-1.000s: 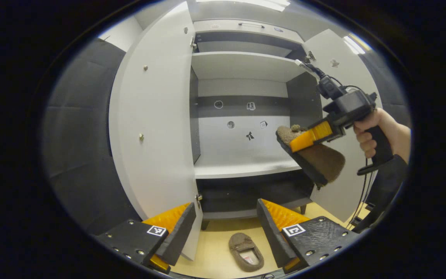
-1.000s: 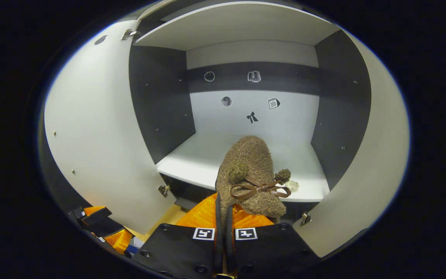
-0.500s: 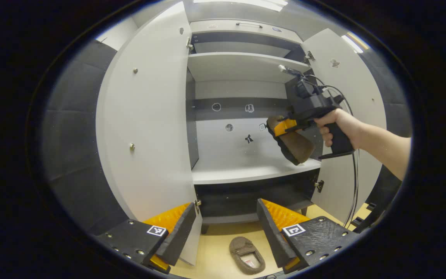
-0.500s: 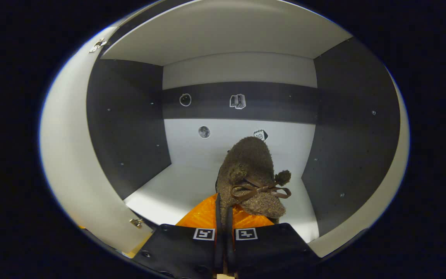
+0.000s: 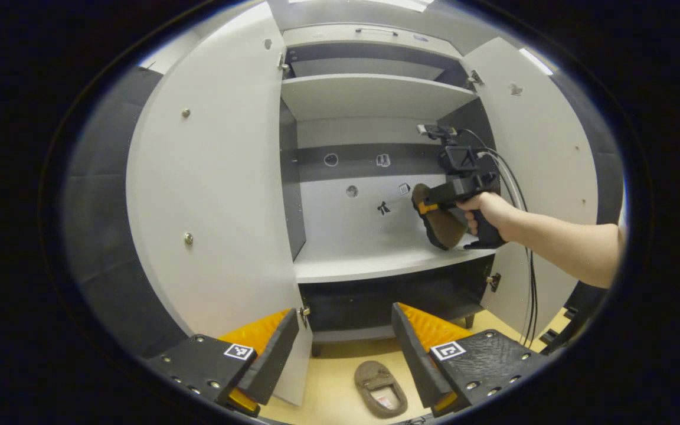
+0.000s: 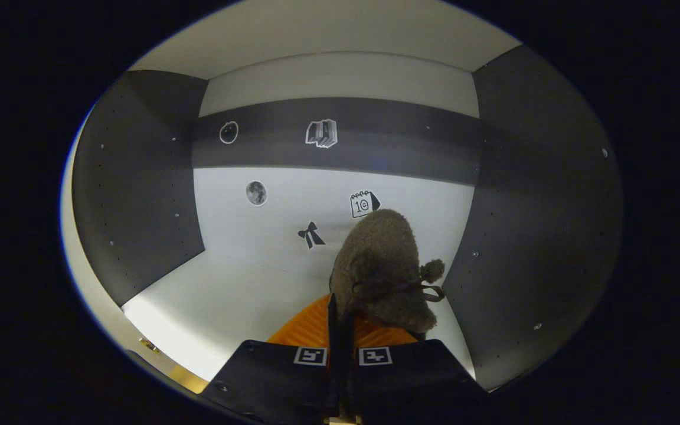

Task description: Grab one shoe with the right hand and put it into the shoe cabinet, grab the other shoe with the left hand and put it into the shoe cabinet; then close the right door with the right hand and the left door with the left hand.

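Observation:
My right gripper (image 6: 340, 319) is shut on a fuzzy brown slipper (image 6: 384, 265) with a small bow, holding it inside the cabinet over the white shelf (image 6: 228, 295), near the right wall. In the left gripper view that right gripper (image 5: 428, 206) and a hand carry the slipper (image 5: 441, 224) above the shelf (image 5: 375, 260). My left gripper (image 5: 346, 348) hangs open in front of the cabinet. Below it the second brown slipper (image 5: 382, 386) lies on the pale floor between its fingers (image 5: 414, 348). Both cabinet doors stand open.
The left door (image 5: 222, 195) swings out close to my left gripper. The right door (image 5: 546, 171) stands open behind the person's forearm (image 5: 564, 242). A higher shelf (image 5: 369, 94) sits above. Dark side walls (image 6: 139, 183) and stickers on the back panel (image 6: 310, 236) bound the compartment.
The right gripper has carried the slipper from in front of the right door deep into the cabinet, over the shelf. The left gripper has stayed open, drifting slightly.

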`<state>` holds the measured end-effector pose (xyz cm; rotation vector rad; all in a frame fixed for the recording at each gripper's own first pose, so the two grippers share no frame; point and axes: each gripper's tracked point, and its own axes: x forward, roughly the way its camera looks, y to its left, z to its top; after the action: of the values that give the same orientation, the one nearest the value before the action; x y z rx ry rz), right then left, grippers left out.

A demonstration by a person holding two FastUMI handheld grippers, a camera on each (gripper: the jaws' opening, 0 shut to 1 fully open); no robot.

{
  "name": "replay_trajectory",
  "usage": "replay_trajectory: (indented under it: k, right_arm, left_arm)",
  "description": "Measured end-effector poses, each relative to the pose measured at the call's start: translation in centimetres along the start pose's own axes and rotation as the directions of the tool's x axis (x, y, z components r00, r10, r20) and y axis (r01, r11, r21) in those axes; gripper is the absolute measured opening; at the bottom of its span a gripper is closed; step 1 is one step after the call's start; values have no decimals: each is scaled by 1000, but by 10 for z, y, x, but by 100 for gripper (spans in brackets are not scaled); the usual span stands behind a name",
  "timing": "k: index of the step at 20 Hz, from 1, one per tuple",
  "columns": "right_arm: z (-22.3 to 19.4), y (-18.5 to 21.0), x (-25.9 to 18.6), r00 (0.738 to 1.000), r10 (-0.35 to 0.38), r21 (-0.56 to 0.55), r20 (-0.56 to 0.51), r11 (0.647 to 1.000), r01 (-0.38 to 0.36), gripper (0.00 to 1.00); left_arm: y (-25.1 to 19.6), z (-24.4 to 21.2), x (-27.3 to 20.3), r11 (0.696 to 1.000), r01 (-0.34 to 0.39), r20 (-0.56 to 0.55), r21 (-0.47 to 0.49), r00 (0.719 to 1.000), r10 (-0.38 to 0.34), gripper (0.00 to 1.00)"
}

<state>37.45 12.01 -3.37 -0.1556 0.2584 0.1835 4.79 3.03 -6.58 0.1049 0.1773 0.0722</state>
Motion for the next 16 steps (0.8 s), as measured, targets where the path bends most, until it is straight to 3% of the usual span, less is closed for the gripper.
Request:
replay_trajectory:
  k: [3,6,8,9,10,11,14,16]
  right_arm:
    - [-3,-2,5,1000,-2,26,-8,1000,2,5]
    - [-6,0,10,1000,4,34,-20,999,-3,14]
    - [-16,7,9,998,31,24,-54,999,-30,22]
    - [-17,17,6,995,74,32,-62,997,-72,29]
    - [-19,20,2,994,87,33,-72,996,-85,42]
    - [-19,20,-3,994,77,19,-72,997,-76,48]
    - [-11,15,-19,998,47,-2,-46,999,-47,95]
    - [0,14,-37,999,44,14,-15,999,-44,99]
  left_arm:
    - [1,6,2,1000,-21,11,-3,1000,21,96]
    - [-3,7,3,1000,-22,14,-3,1000,22,92]
    - [-7,6,2,1000,-18,16,3,1000,18,96]
    - [-8,3,2,1000,-14,12,4,1000,14,96]
    - [-8,2,1,1000,-12,7,2,1000,12,89]
    - [-8,0,2,1000,-10,4,-4,1000,10,92]
    - [-5,-2,3,1000,-10,3,-19,1000,10,92]
    - [-2,-3,1,1000,-13,9,-24,1000,13,89]
